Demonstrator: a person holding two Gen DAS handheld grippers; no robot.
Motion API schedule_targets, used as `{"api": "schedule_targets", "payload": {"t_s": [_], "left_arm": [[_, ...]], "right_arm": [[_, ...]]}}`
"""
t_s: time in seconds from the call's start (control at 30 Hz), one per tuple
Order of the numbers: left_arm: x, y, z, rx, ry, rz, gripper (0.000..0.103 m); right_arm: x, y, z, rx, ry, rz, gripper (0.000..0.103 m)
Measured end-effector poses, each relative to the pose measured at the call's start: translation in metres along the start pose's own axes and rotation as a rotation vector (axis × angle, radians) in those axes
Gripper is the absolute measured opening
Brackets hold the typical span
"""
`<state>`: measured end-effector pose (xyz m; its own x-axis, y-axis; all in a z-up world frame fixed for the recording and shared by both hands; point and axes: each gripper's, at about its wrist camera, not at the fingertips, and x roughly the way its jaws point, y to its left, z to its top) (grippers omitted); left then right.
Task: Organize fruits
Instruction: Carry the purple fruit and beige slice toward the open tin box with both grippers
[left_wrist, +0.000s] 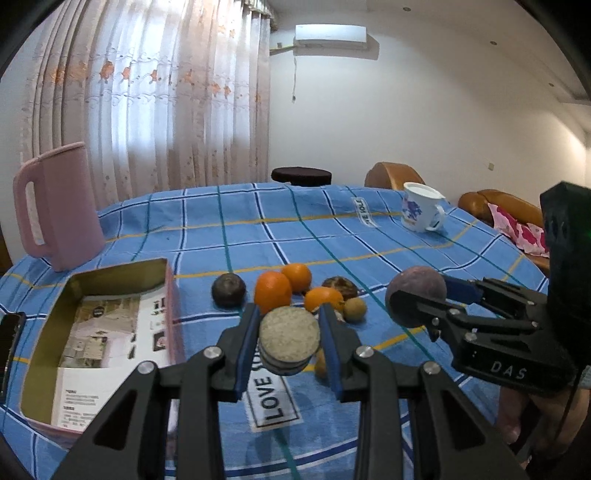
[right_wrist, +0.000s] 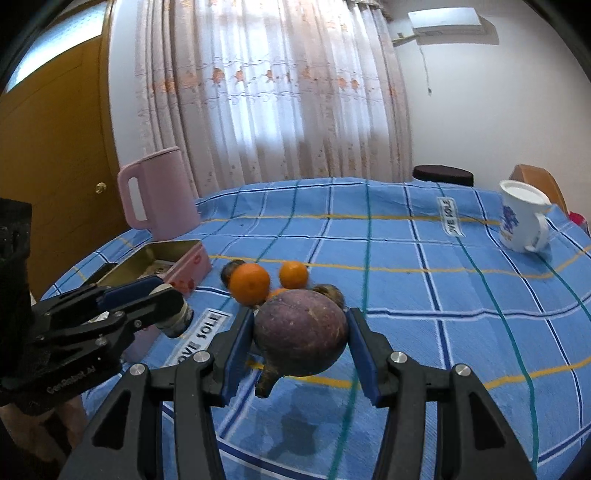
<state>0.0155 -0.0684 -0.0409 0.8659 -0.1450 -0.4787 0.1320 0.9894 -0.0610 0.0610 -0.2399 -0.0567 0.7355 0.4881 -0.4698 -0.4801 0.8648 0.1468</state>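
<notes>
Purple mangosteen (right_wrist: 301, 330) clamped in right gripper (right_wrist: 299, 347), above the blue check tablecloth (left_wrist: 369, 236); left gripper (left_wrist: 290, 341) pinches a grey-tan round fruit (left_wrist: 289, 334) — both off the cloth. Oranges (left_wrist: 272, 291) & other fruit sit mid-table, open tin box (left_wrist: 110, 332) nr left edge.

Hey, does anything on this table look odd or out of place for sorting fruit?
Yes. The left gripper is shut on a stack of flat grey-brown discs, which don't look like fruit. Among the loose fruit on the cloth, one brown piece looks shrivelled. The right gripper holds a dark purple fruit normally.
</notes>
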Motion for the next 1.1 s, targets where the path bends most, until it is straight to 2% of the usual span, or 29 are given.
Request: {"api": "schedule_targets", "payload": {"t_s": [0.4, 0.77, 1.1], "left_arm": [[-0.014, 0.043, 0.009, -0.061, -0.034, 0.070, 0.034], [-0.018, 0.100, 0.013, -0.136, -0.033, 0.174, 0.034], [-0.014, 0.154, 0.001, -0.223, -0.011, 0.264, 0.034]], "right_arm": [[0.009, 0.046, 0.036, -0.103, -0.029, 0.060, 0.053], [0.038, 0.099, 0.071, -0.195, -0.032, 0.153, 0.053], [0.084, 0.152, 0.066, -0.257, 0.022, 0.240, 0.053]]}}
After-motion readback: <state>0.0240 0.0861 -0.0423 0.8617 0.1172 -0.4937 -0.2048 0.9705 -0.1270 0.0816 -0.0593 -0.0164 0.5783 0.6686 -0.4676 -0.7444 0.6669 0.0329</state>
